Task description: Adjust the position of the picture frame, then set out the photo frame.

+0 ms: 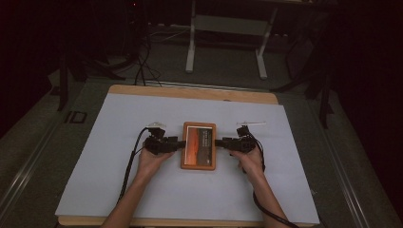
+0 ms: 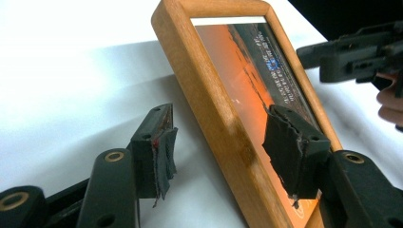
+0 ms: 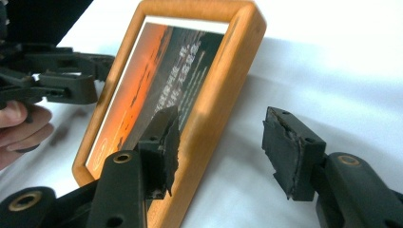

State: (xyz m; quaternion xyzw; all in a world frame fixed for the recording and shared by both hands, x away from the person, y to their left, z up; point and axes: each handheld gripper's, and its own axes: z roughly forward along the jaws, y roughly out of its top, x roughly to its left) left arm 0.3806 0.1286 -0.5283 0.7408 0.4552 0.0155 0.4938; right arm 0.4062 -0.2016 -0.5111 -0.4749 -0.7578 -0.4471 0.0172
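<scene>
A wooden picture frame [image 1: 198, 146] with an orange and dark print lies flat in the middle of the white sheet. My left gripper [image 1: 178, 144] reaches in from its left side and my right gripper [image 1: 219, 142] from its right side. In the left gripper view the left gripper [image 2: 223, 142] straddles the frame's side rail [image 2: 214, 109]: one pad [image 2: 290, 147] is over the print, the other pad [image 2: 161, 156] stands outside over the sheet, and neither presses on the rail. My right gripper [image 3: 228, 142] straddles the opposite rail [image 3: 214, 109] the same way, open.
The white sheet [image 1: 119, 156] covers a wooden table [image 1: 190, 91] whose near edge runs along the bottom. A thin pale strip [image 1: 250, 123] lies behind the right gripper. Beyond the table are white desk legs [image 1: 190, 52] and cables [image 1: 140, 71] on a dark floor.
</scene>
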